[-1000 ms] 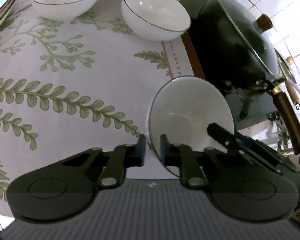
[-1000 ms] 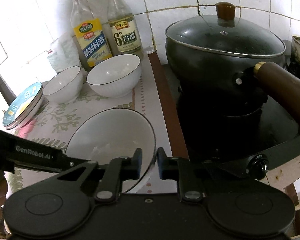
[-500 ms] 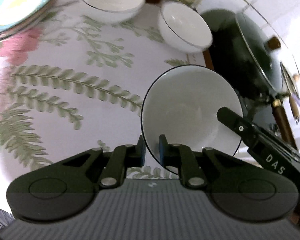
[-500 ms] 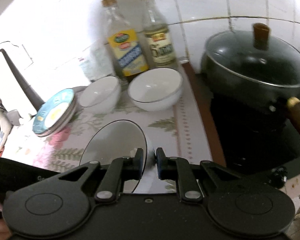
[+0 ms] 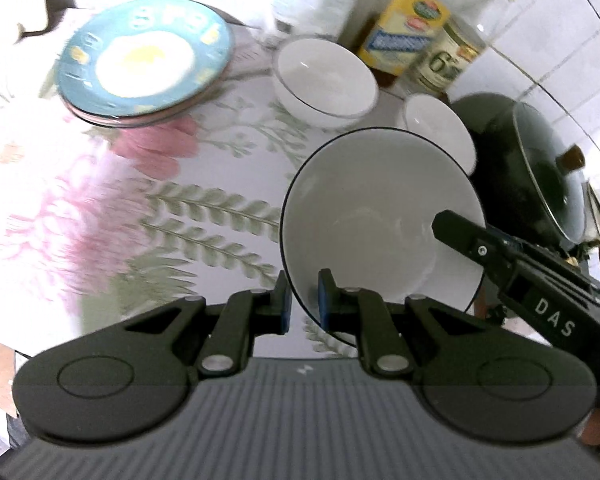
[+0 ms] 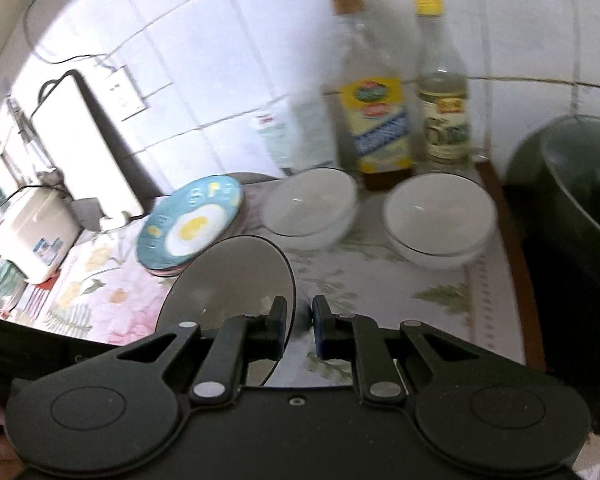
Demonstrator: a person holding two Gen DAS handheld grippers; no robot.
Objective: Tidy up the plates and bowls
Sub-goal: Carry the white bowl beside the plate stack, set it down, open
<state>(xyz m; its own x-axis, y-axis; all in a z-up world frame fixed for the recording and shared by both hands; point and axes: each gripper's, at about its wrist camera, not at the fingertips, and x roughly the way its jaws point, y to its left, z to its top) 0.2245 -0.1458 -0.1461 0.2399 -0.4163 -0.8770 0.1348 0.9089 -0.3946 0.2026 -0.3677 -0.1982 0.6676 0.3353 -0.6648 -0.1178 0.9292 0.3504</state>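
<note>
Gripping opposite rim edges, your left gripper (image 5: pixel 302 298) and right gripper (image 6: pixel 299 322) are both clamped on the white bowl (image 5: pixel 374 220), keeping it level above the floral tablecloth (image 5: pixel 100 208), probably for stacking into a bowl stack (image 6: pixel 310 206) near the counter's back edge.
</note>
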